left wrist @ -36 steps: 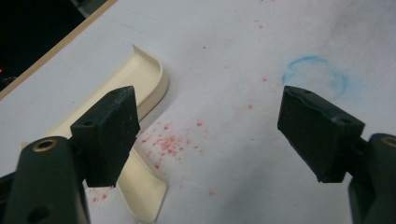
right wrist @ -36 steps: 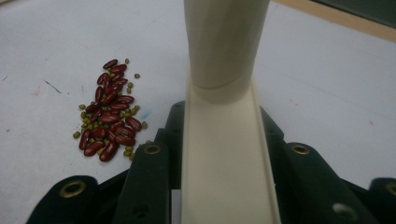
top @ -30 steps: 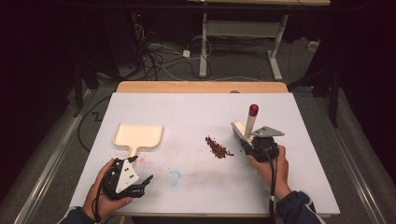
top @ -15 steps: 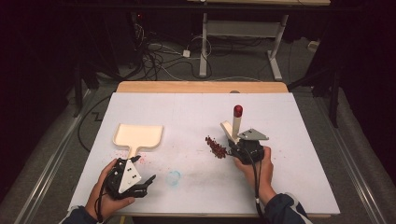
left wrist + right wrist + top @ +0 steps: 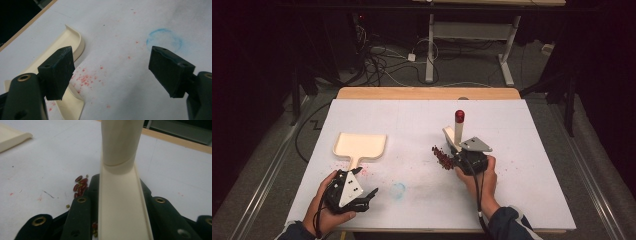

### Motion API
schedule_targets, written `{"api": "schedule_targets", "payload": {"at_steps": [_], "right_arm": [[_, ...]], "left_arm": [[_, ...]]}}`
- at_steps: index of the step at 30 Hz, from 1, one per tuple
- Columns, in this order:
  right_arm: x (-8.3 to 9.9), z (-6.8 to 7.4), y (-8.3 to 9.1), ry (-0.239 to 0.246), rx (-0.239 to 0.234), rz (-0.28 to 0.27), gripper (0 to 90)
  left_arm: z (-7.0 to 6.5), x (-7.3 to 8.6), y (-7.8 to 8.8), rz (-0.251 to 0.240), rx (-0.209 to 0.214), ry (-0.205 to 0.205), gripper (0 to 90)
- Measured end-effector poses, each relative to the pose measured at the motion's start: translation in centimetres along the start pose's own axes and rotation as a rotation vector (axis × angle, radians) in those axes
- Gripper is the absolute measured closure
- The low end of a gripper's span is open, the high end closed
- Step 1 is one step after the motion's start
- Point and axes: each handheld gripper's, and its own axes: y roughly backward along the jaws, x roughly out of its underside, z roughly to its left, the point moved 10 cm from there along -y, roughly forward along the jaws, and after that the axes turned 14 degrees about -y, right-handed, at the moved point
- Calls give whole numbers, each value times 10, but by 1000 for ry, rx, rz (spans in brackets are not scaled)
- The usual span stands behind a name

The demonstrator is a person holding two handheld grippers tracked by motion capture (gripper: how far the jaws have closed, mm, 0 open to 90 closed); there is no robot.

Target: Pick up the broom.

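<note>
Leftward across the counter [image 5: 522,130] the right claw [image 5: 455,150] has carried its clamped brush [image 5: 457,131] up to the beans [image 5: 441,156]; a hard sweep could scatter them short of the dustpan [image 5: 360,146]. The left claw [image 5: 364,196] gapes empty.

Dim room, cables [image 5: 382,60] on grey floor [image 5: 537,80]

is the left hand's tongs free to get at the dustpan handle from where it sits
Probably yes. The left tongs are open and hold nothing, and the dustpan lies just ahead on the table with only red specks between; its handle points toward that hand.
</note>
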Motion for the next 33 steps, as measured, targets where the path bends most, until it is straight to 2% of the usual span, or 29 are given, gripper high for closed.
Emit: {"api": "schedule_targets", "payload": {"at_steps": [3, 4, 6, 7, 8, 9, 12, 13, 15, 17, 21, 22, 24, 28, 30, 33], "right_arm": [[-18, -12, -1, 28, -43, -39, 677], [-25, -13, -3, 44, -92, -54, 677], [-39, -17, -9, 43, -159, -79, 677], [-46, -16, -13, 46, -226, -87, 677], [-51, -15, -17, 71, -259, -101, 678], [-56, -15, -22, 115, -260, -111, 677], [-61, -8, -42, 223, -305, -88, 678], [-61, -6, -49, 242, -314, -73, 678], [-58, 1, -60, 266, -363, -45, 678], [-54, 8, -69, 304, -384, -22, 678], [-40, 18, -82, 434, -418, 20, 678], [-38, 20, -82, 447, -452, 19, 678], [-36, 21, -80, 448, -488, 32, 677], [-24, 22, -68, 500, -580, 77, 675], [-17, 21, -61, 549, -601, 87, 672], [-10, 20, -52, 587, -623, 88, 671]], "left_arm": [[3, 2, -1, 5, -4, 12, 200], [3, 2, -1, 6, -4, 14, 200], [3, 2, -3, 11, -2, 10, 200], [3, 2, -3, 12, 2, 4, 200], [2, 2, -4, 13, 6, 0, 200], [3, 3, -5, 17, 8, -3, 200], [4, 5, -8, 25, 14, 12, 200], [4, 6, -8, 30, 13, 13, 200], [3, 7, -7, 37, 14, 14, 200], [3, 8, -7, 42, 10, 17, 201], [3, 11, -5, 52, 4, 32, 204], [2, 11, -5, 53, 1, 32, 204], [1, 12, -4, 60, 1, 28, 204], [0, 13, -4, 65, 3, 29, 205], [0, 14, -4, 68, 8, 31, 205], [0, 13, -5, 69, 13, 32, 205]]}}
